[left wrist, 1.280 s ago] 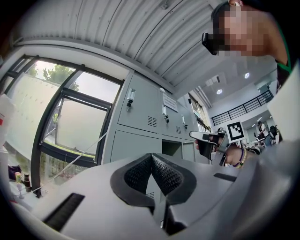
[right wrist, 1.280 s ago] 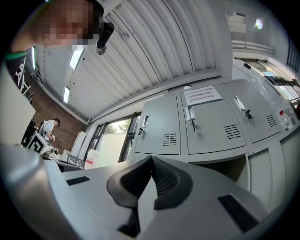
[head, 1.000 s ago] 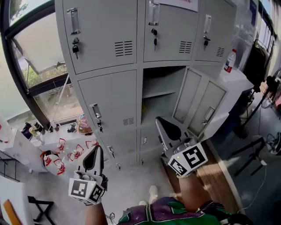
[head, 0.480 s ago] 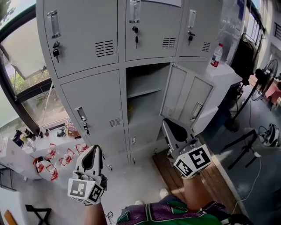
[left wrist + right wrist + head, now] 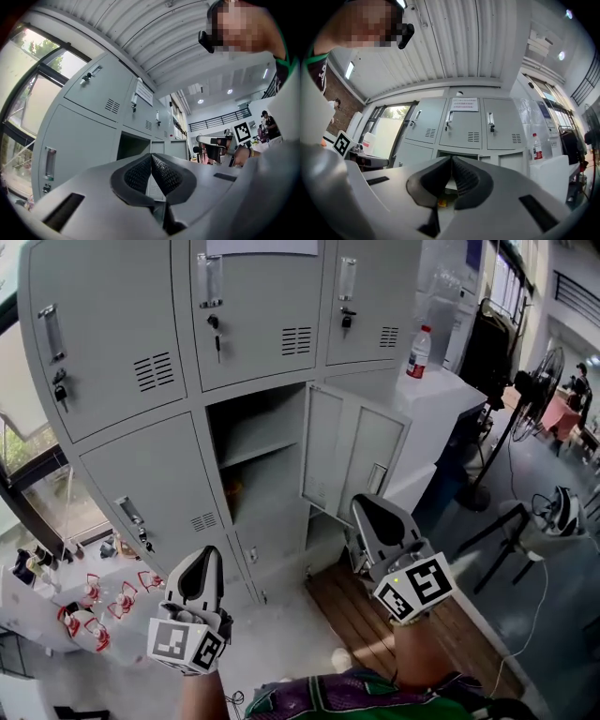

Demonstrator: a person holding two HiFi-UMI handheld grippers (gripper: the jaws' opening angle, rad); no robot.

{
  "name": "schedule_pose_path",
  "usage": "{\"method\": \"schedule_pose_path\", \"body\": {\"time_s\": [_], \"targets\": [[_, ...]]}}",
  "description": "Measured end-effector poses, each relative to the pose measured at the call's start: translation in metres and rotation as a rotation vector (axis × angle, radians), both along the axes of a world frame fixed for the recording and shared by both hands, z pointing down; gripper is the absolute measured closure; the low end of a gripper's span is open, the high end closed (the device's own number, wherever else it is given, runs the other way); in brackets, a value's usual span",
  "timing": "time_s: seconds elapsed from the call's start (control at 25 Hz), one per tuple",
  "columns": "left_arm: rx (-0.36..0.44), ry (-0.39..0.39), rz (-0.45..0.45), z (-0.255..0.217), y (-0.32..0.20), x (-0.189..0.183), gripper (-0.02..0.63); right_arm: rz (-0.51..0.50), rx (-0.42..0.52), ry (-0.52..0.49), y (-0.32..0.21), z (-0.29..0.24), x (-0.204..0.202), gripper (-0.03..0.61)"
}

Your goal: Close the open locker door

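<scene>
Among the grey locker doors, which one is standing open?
The middle-row door of the centre column: it is swung out toward the right, exposing a shelf inside. The other doors in view sit flush and shut.

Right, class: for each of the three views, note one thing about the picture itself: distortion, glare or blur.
Head view: the wide-angle lens bows the lockers so their edges lean; evenly lit. Left gripper view: fisheye with black corners, the window partly washed out. Right gripper view: same round black frame, a ceiling light flares.
</scene>
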State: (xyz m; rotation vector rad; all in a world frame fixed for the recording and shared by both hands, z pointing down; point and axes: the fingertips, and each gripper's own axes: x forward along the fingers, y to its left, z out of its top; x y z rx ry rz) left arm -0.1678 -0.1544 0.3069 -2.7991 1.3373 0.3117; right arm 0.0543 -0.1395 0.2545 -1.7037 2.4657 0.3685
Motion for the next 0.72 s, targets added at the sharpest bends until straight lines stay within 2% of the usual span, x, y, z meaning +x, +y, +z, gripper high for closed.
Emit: {"method": "schedule_pose_path", "body": {"time_s": [0.16,0.24,0.28,0.4,0.6,0.72], "targets": [[0.015,-0.004,0.046,-0.007,-0.004,0.033,0.592,0.071,-0.002,-0.015,0.007,0.0,0.043,0.56],[0.011,-0.009,0.065,-0.006,-0.005,0.045,0.592,0.096,-0.008,-0.033,0.011,0.002,0.062,0.527],[0.008,-0.012,0.072,-0.005,-0.006,0.05,0.592,0.098,-0.012,-0.042,0.012,0.003,0.069,0.497],[0.002,-0.014,0.086,-0.005,-0.009,0.064,0.592,0.1,-0.029,-0.059,0.013,0.006,0.086,0.29],[-0.004,-0.019,0.102,-0.004,-0.008,0.082,0.592,0.123,-0.066,-0.035,0.01,0.017,0.106,0.16],[-0.015,-0.03,0.1,-0.001,-0.008,0.089,0.592,0.137,-0.095,-0.037,0.003,0.027,0.117,0.129]]}}
